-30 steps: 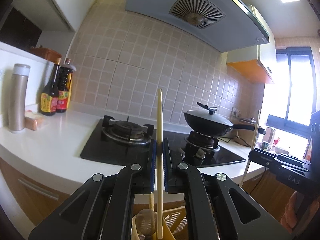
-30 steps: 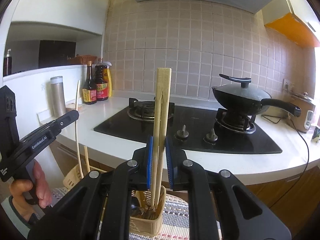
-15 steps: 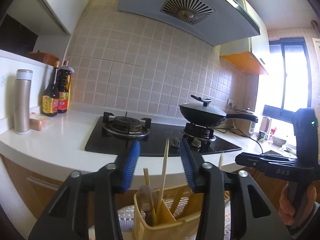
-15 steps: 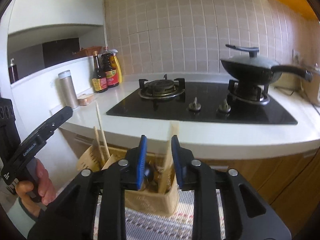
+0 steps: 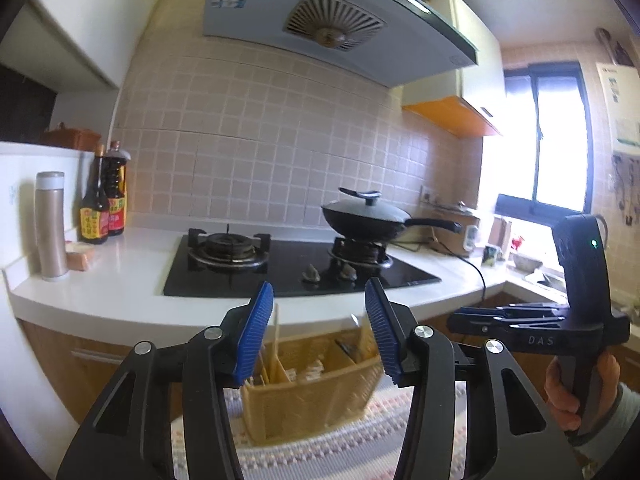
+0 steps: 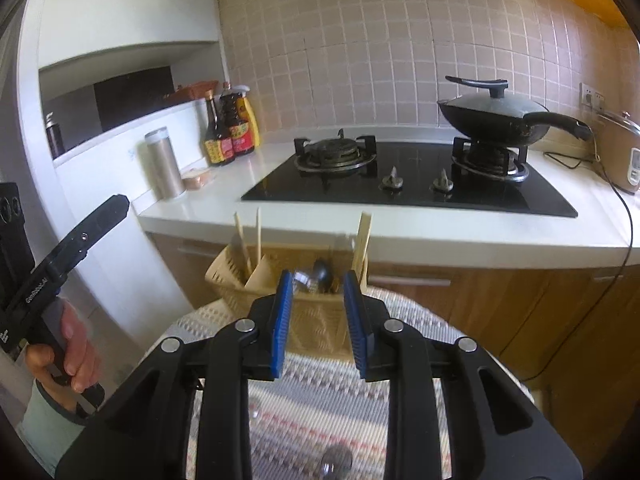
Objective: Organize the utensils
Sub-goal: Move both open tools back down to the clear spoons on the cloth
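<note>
A pale yellow perforated plastic utensil basket [image 6: 320,320], divided into compartments, stands upright at the far edge of a striped woven mat [image 6: 320,392]. Slim wooden chopsticks [image 6: 258,236] lean in its left compartment, a dark-headed utensil [image 6: 322,276] sits mid-basket, and a flat bamboo pair [image 6: 362,236] rises at right.

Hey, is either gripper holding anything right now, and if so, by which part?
Nothing is held. The left gripper and right gripper both have jaws opening with nothing between the blue pads; the wooden chopsticks stand free in the yellow woven utensil basket.
</note>
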`<act>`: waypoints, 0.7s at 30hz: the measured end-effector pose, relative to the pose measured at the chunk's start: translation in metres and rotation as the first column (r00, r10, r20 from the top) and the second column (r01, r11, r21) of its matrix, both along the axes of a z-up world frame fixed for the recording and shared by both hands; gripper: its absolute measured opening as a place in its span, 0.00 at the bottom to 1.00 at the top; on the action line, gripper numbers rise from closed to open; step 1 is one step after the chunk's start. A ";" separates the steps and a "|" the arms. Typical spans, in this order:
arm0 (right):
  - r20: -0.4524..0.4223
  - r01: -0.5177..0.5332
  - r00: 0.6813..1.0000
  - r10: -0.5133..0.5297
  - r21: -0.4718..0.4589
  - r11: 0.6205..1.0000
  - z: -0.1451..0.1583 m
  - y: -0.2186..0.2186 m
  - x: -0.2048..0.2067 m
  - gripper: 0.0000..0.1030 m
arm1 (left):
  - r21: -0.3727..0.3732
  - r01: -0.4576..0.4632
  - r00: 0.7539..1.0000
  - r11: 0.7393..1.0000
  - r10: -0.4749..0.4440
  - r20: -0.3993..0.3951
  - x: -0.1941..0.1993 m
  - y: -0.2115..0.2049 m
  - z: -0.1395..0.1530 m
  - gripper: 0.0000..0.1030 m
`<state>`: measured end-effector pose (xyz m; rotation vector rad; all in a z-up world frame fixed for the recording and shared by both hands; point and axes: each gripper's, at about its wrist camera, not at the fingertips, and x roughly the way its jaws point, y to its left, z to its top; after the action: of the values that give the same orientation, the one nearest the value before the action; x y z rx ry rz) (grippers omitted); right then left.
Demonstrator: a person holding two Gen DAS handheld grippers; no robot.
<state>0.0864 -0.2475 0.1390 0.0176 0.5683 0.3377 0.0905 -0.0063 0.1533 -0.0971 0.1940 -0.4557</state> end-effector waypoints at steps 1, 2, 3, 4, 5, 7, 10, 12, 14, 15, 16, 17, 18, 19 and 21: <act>-0.008 -0.004 1.000 0.003 -0.003 1.000 -0.001 0.000 -0.003 0.28 | 0.008 0.010 1.000 1.000 -0.010 -0.009 -0.008 -0.001 -0.001 0.46; -0.019 -0.008 1.000 0.008 -0.006 1.000 -0.003 0.000 -0.009 0.31 | 0.011 0.019 1.000 1.000 -0.019 -0.018 -0.012 -0.001 -0.002 0.47; -0.031 -0.011 0.999 0.010 -0.009 1.000 -0.006 0.001 -0.014 0.33 | 0.016 0.030 0.999 0.999 -0.030 -0.034 -0.018 -0.002 -0.004 0.48; -0.040 -0.010 0.999 0.010 -0.011 1.000 -0.008 0.000 -0.018 0.35 | 0.019 0.036 0.998 0.999 -0.035 -0.044 -0.023 -0.002 -0.006 0.48; -0.049 -0.009 0.999 0.008 -0.011 1.000 -0.011 0.000 -0.022 0.36 | 0.026 0.044 0.997 0.999 -0.043 -0.065 -0.029 -0.002 -0.011 0.50; -0.076 0.001 0.997 -0.001 -0.006 1.000 -0.020 -0.002 -0.032 0.36 | 0.035 0.058 0.994 0.998 -0.054 -0.099 -0.037 -0.002 -0.019 0.50; -0.138 0.008 0.990 -0.009 -0.010 1.000 -0.037 -0.004 -0.040 0.36 | 0.063 0.073 0.986 0.995 -0.063 -0.157 -0.045 -0.004 -0.035 0.50; -0.194 0.009 0.981 -0.013 -0.019 1.000 -0.053 -0.006 -0.045 0.36 | 0.095 0.080 0.975 0.992 -0.058 -0.215 -0.047 -0.005 -0.051 0.50; -0.244 0.026 0.969 -0.033 -0.033 0.999 -0.068 -0.008 -0.047 0.36 | 0.127 0.094 0.958 0.987 -0.055 -0.281 -0.046 -0.008 -0.069 0.50; -0.279 0.031 0.960 -0.040 -0.037 0.999 -0.077 -0.010 -0.047 0.36 | 0.143 0.105 0.944 0.984 -0.053 -0.327 -0.045 -0.009 -0.079 0.50; -0.302 0.032 0.952 -0.042 -0.038 0.999 -0.082 -0.011 -0.047 0.36 | 0.158 0.111 0.927 0.981 -0.045 -0.372 -0.043 -0.010 -0.091 0.50; -0.330 0.033 0.943 -0.044 -0.039 0.999 -0.089 -0.012 -0.047 0.36 | 0.168 0.116 0.913 0.979 -0.038 -0.406 -0.040 -0.011 -0.099 0.50; -0.354 0.035 0.934 -0.047 -0.041 0.999 -0.096 -0.014 -0.047 0.36 | 0.177 0.127 0.893 0.976 -0.035 -0.449 -0.037 -0.012 -0.110 0.50; -0.379 0.034 0.924 -0.049 -0.045 0.998 -0.105 -0.015 -0.047 0.36 | 0.181 0.136 0.876 0.974 -0.033 -0.482 -0.034 -0.012 -0.118 0.50; -0.406 0.028 0.913 -0.049 -0.059 0.998 -0.116 -0.015 -0.049 0.36 | 0.194 0.158 0.819 0.968 -0.019 -0.574 -0.026 -0.014 -0.141 0.48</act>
<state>0.0373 -0.2629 0.0232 0.0503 0.9905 0.2809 0.0645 -0.0199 0.0121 0.0117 0.8486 -0.4851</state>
